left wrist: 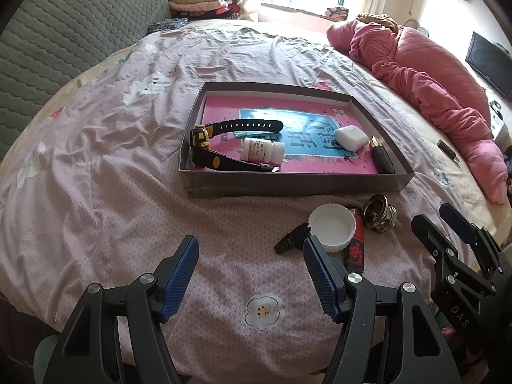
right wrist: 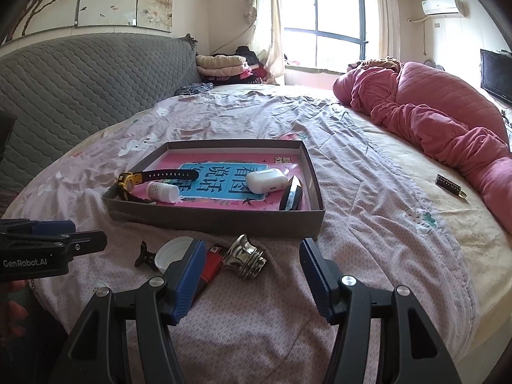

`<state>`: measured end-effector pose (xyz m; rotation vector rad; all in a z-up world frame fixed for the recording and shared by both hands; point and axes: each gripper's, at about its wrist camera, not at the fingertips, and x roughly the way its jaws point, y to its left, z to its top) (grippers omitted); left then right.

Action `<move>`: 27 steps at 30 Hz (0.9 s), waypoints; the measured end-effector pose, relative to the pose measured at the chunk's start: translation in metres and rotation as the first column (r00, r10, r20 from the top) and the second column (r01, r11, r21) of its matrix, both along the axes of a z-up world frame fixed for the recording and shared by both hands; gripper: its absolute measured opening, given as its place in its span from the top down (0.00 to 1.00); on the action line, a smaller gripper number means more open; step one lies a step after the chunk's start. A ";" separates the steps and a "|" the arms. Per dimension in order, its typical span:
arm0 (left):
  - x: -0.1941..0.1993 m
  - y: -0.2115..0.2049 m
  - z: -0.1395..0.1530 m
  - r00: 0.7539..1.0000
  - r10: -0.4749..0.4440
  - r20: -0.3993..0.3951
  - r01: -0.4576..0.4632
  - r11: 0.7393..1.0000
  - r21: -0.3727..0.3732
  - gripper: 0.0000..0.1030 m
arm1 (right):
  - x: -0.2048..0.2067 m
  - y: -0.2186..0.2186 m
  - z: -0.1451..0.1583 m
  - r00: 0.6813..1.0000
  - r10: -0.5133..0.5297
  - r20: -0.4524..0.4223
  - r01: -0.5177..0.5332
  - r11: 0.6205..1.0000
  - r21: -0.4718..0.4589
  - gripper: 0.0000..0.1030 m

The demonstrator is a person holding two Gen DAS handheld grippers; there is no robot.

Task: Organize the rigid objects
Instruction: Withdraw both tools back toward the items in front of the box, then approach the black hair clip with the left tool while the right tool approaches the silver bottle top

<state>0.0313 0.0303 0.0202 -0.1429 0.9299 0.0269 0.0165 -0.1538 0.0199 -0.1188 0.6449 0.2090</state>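
Note:
A shallow grey box [left wrist: 288, 187] [right wrist: 224, 220] lies on the bed. It holds a black-and-yellow watch [left wrist: 204, 140], a white pill bottle [left wrist: 262, 152], a white earbud case [left wrist: 350, 137] and a black lighter-like piece [left wrist: 382, 158]. In front of it lie a white cap [left wrist: 332, 227] [right wrist: 172, 252], a black clip [left wrist: 292, 240], a red lighter [right wrist: 211, 262] and a shiny metal piece [right wrist: 244, 256]. My left gripper [left wrist: 249, 272] hovers open over bare sheet, its right finger beside the cap. My right gripper [right wrist: 252, 275] is open; the metal piece shows in its gap, untouched.
A rolled pink quilt [right wrist: 432, 118] lies along the right side of the bed, with a small dark tag [right wrist: 449, 185] on the sheet near it. A grey padded headboard [right wrist: 80, 76] stands at the left. Folded clothes [right wrist: 220, 64] are stacked at the far end.

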 end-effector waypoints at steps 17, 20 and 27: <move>-0.006 -0.007 -0.006 0.999 -0.021 -0.026 0.021 1.000 -0.006 0.33 | -0.004 0.003 -0.002 1.000 0.011 -0.022 -0.010 1.000 0.001 0.41; -0.007 -0.009 -0.009 0.999 -0.030 -0.035 0.030 1.000 -0.006 0.33 | -0.005 0.004 -0.003 1.000 0.011 -0.025 -0.011 1.000 -0.002 0.41; -0.007 -0.013 -0.017 0.997 -0.047 -0.055 0.047 0.999 -0.009 0.33 | -0.004 0.004 -0.005 0.999 0.007 -0.036 -0.007 1.000 0.000 0.41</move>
